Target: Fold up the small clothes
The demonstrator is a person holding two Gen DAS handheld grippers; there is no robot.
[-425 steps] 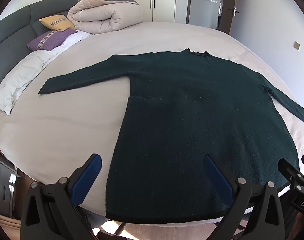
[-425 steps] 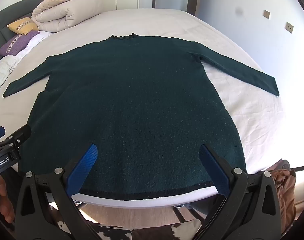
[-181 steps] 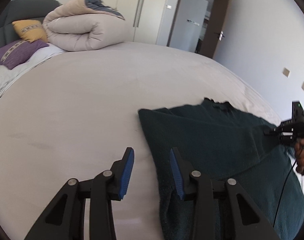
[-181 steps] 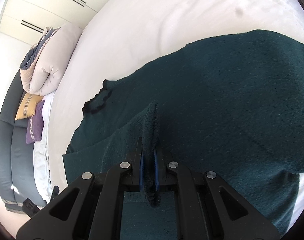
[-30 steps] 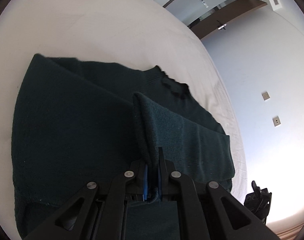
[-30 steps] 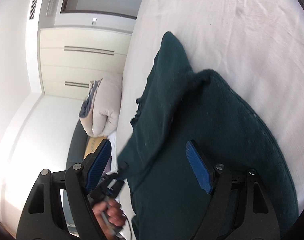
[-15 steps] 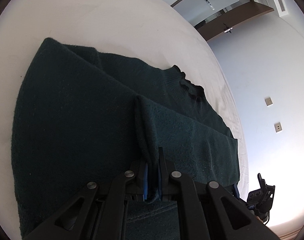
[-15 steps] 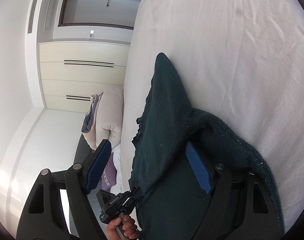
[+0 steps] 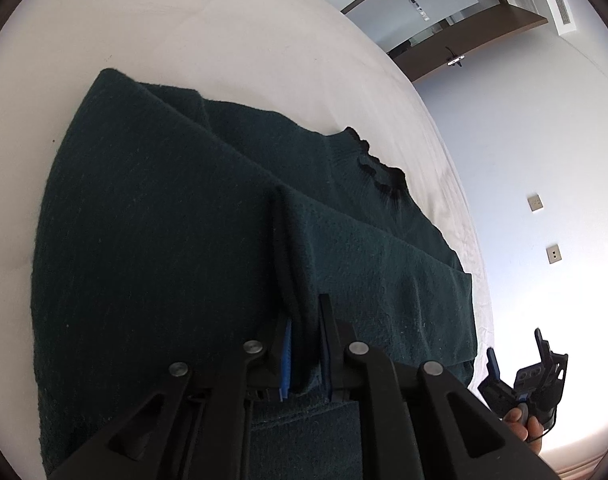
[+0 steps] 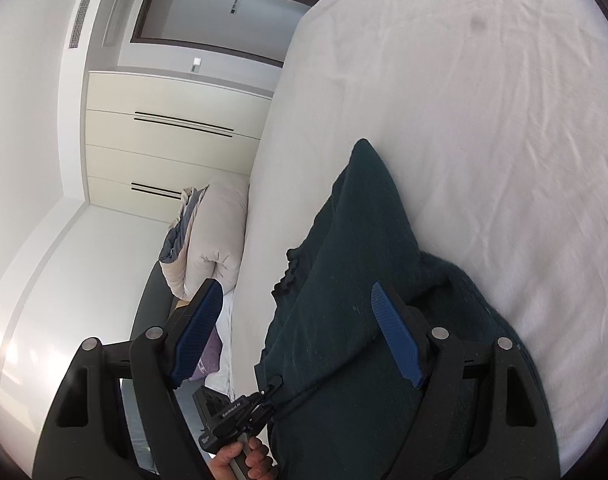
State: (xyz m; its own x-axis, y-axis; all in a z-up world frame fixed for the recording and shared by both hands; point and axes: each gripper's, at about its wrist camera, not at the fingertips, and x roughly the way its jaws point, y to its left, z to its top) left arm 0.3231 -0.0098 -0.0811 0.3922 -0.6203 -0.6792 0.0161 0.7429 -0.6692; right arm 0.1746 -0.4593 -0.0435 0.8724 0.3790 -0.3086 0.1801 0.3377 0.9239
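Observation:
A dark green sweater lies on the white bed, its sides folded in and its frilled collar at the far end. My left gripper holds a folded sleeve end low over the body; its jaws are opening while the fabric still fills the gap. From the right wrist view this left gripper pinches the sweater edge. My right gripper hovers open above the garment with nothing between its fingers; in the left wrist view the right gripper stands off the sweater's near right corner.
A rolled beige duvet and a purple pillow lie at the head of the bed. Cream wardrobe doors and an open doorway stand beyond. Bare wrinkled sheet stretches to the right of the sweater.
My right gripper lifted up and away from the sweater, still open. The left gripper stayed put, its jaws parted a little around the sleeve, which now lies lower.

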